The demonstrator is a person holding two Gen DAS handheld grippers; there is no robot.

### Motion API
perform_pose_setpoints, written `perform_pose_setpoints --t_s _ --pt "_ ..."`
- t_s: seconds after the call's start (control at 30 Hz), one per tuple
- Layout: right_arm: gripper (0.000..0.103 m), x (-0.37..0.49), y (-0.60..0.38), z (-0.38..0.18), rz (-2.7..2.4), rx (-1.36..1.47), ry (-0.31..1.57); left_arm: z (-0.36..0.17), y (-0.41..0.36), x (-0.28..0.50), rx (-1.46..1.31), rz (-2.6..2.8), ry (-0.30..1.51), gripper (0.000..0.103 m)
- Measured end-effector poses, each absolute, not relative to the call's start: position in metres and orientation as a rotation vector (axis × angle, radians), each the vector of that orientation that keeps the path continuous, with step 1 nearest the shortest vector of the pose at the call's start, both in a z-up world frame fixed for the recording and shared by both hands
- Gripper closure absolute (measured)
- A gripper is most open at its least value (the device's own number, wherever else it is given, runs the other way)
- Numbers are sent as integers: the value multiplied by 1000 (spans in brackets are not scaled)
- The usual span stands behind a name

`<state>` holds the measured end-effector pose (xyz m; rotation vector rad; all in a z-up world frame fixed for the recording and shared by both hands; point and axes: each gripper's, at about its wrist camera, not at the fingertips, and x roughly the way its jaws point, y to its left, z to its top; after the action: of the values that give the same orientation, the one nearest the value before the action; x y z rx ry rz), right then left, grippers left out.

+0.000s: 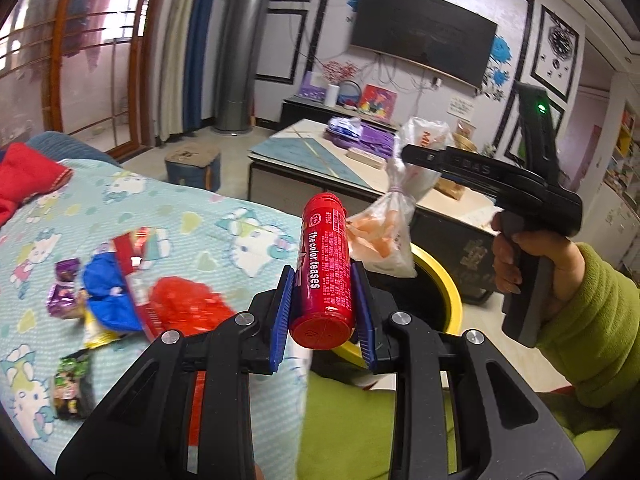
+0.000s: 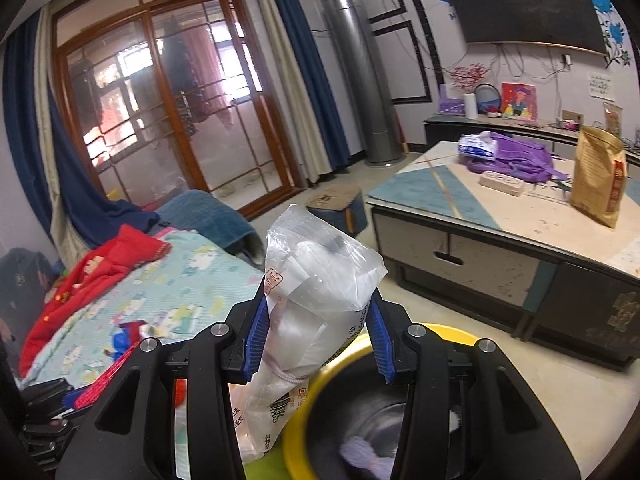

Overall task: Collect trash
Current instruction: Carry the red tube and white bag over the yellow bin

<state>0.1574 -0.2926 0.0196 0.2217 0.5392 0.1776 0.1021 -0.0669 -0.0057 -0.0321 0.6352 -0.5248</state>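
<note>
A red cylindrical tube (image 1: 325, 268) with white lettering is clamped between the blue pads of my left gripper (image 1: 323, 312), which is shut on it, at the sofa's edge. My right gripper (image 2: 318, 336) is shut on a clear plastic bag (image 2: 316, 280) tied with a string; in the left wrist view this bag (image 1: 388, 236) hangs from the right gripper (image 1: 404, 152) over the yellow-rimmed black bin (image 1: 444, 280). From the right wrist the bin (image 2: 320, 384) lies just below the bag. Several wrappers (image 1: 116, 292) lie on the light-blue patterned cover (image 1: 168, 216).
A low coffee table (image 2: 480, 216) stands beyond the bin with a purple backpack (image 2: 516, 158) and a brown paper bag (image 2: 598, 176). A small stool (image 2: 336, 204) sits on the floor. Red clothing (image 2: 100, 264) lies on the sofa. A person's green sleeve (image 1: 592, 320) is at right.
</note>
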Motion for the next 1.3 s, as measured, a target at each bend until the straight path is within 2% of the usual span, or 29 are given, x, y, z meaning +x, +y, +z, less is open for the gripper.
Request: perform_pose_setpoints --t_s 0.67,1.3 --pt "61 170 -339 -23 -12 147 565 -48 -148 120 78 -646 744 81" --pt "57 186 -356 -45 -36 197 657 -77 -185 141 105 -690 835 81"
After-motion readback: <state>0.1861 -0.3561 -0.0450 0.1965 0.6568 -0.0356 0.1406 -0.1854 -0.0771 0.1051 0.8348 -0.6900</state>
